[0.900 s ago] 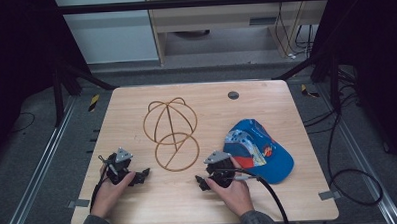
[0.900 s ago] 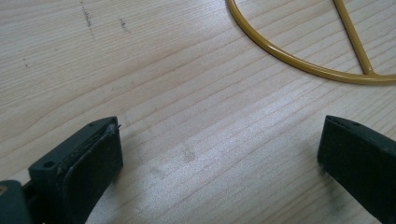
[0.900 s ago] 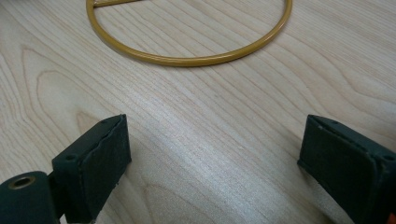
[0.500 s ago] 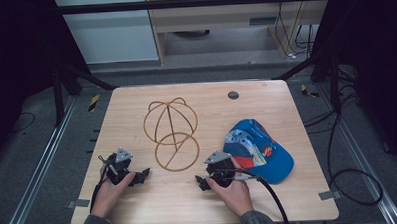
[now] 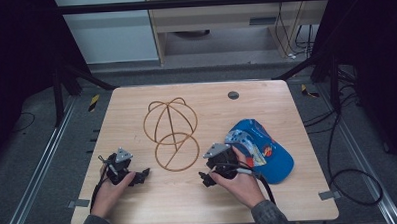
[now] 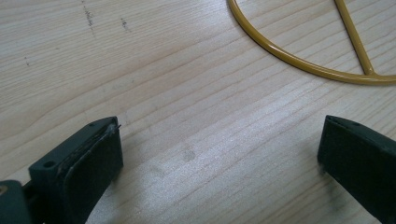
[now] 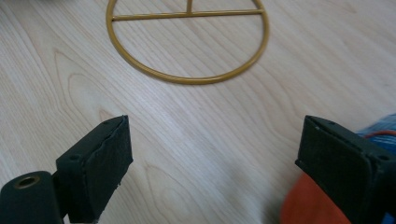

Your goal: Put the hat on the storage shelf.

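both tongs wide open, empty: left tongs (image 5: 141, 174), right tongs (image 5: 205, 179) beside cap (image 5: 268, 152).

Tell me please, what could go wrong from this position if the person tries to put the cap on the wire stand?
1. The wire stand is light-looking open wire; pushing the blue cap onto it may tip or slide it.
2. The right gripper rests beside the cap with jaws open, so it may catch loose fabric badly.
3. The left gripper, also open, is not steadying the stand.
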`<state>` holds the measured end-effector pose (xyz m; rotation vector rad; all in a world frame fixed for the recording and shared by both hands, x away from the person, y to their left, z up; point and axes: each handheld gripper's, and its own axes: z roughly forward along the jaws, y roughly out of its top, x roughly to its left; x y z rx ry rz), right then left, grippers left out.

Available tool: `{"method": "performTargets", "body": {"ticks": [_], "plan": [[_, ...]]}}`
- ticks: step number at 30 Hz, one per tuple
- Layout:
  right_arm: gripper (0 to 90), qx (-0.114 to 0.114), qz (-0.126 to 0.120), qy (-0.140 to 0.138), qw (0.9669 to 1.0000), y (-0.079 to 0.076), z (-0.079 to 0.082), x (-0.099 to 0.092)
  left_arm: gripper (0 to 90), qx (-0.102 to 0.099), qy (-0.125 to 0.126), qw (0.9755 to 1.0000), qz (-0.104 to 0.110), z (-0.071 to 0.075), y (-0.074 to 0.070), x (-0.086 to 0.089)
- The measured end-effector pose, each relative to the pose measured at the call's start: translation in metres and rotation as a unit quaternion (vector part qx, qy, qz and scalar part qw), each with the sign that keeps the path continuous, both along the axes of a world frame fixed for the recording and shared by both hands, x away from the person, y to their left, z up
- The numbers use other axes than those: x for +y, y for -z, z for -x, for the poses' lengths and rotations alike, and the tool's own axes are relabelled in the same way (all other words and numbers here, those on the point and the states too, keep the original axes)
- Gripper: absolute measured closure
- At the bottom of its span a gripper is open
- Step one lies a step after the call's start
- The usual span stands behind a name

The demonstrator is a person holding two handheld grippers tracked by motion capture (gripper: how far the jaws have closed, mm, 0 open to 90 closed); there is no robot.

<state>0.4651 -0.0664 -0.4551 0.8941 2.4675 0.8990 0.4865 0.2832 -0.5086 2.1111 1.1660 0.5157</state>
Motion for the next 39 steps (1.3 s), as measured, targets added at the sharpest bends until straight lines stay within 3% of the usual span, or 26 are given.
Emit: {"method": "performTargets", "body": {"ticks": [9,15,20,24,30,37,39], "plan": [[8.1,0.013,0.011,0.004,0.9998,-0.025,-0.004,-0.036,0.0,0.0,0.0,1.0,0.0,0.0,0.0,0.0],[9.3,0.01,0.02,0.04,0.9989,-0.049,-0.012,-0.072,0.0,0.0,0.001,1.0,0.0,0.0,0.0,0.0],[15.5,0.001,0.03,0.08,0.9964,-0.068,-0.025,-0.11,0.0,-0.001,0.002,1.0,0.001,0.0,0.0,0.0],[19.3,0.012,0.039,0.092,0.9949,-0.072,-0.037,-0.13,0.0,-0.001,0.002,1.0,0.001,-0.001,0.0,0.0],[22.8,0.039,0.046,0.094,0.9937,-0.073,-0.053,-0.142,0.0,0.0,0.001,1.0,0.001,0.0,0.0,0.0],[22.4,0.051,0.064,0.088,0.9927,-0.078,-0.066,-0.139,0.0,-0.001,0.001,1.0,0.001,0.0,0.0,0.0],[26.7,0.056,0.065,0.085,0.9926,-0.078,-0.072,-0.138,0.0,0.0,0.001,1.0,0.001,0.0,0.0,0.0]]}}
